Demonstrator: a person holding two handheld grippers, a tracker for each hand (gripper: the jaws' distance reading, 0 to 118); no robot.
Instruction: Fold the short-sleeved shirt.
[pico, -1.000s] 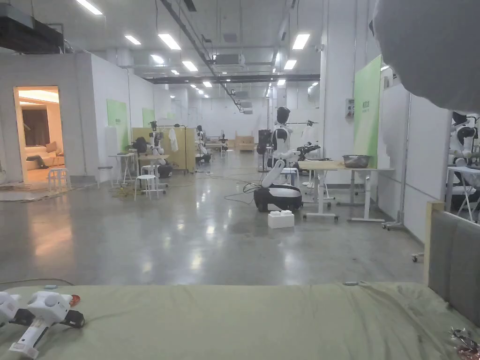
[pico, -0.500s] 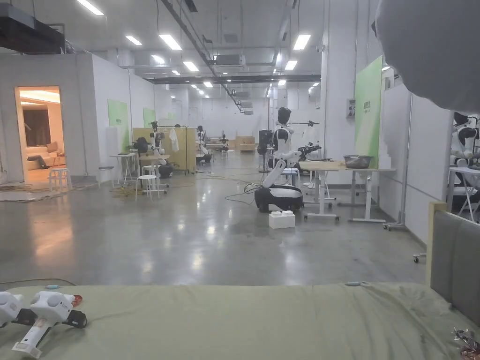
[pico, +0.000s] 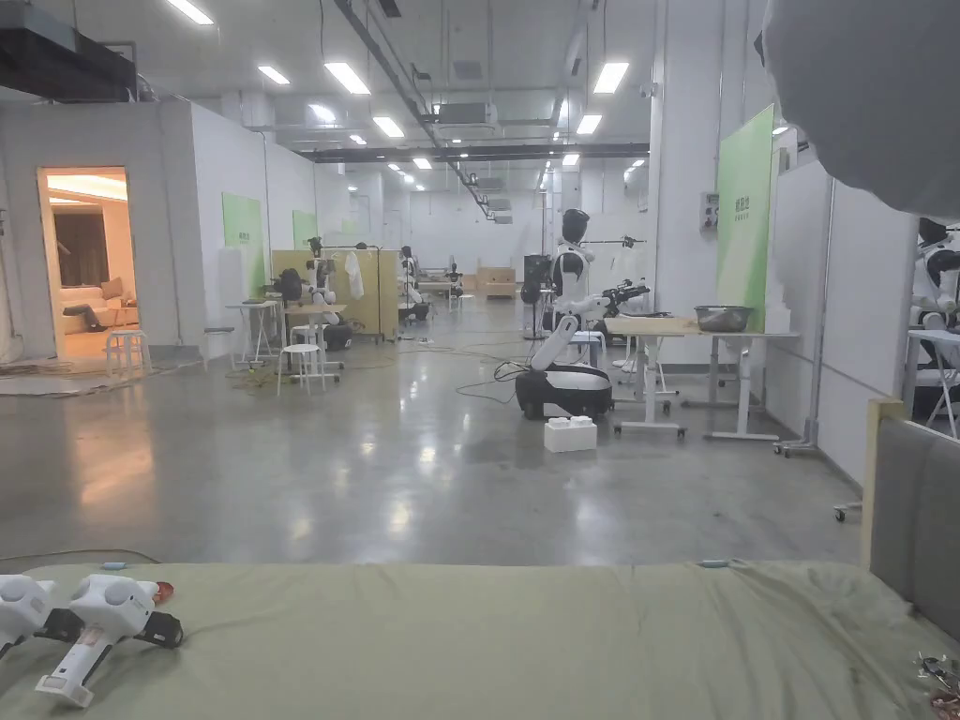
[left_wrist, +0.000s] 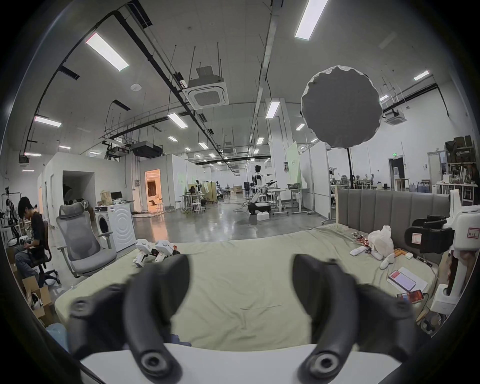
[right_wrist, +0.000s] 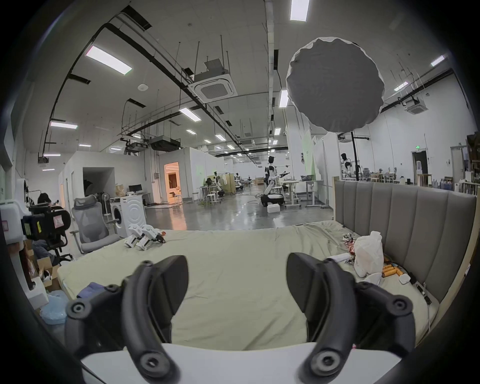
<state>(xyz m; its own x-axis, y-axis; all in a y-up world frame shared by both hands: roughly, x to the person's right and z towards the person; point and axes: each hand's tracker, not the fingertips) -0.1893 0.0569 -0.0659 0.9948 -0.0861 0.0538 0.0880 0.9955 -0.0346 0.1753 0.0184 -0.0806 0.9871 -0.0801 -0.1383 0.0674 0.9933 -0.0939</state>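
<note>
Well, both tongs hang above the green bed (left_wrist: 233, 293): the left tongs (left_wrist: 240, 280) and the right tongs (right_wrist: 237, 279) each stand with jaws wide apart, gripping nothing. Two spare white handles (pico: 89, 623) lie at the bed's ten o'clock corner, a white bag (right_wrist: 368, 253) at two o'clock by the grey headboard (right_wrist: 405, 228). No writing is legible; I cannot make out a shirt.

Bluish shirt (right_wrist: 89, 290) (partly hidden), bunched
</note>
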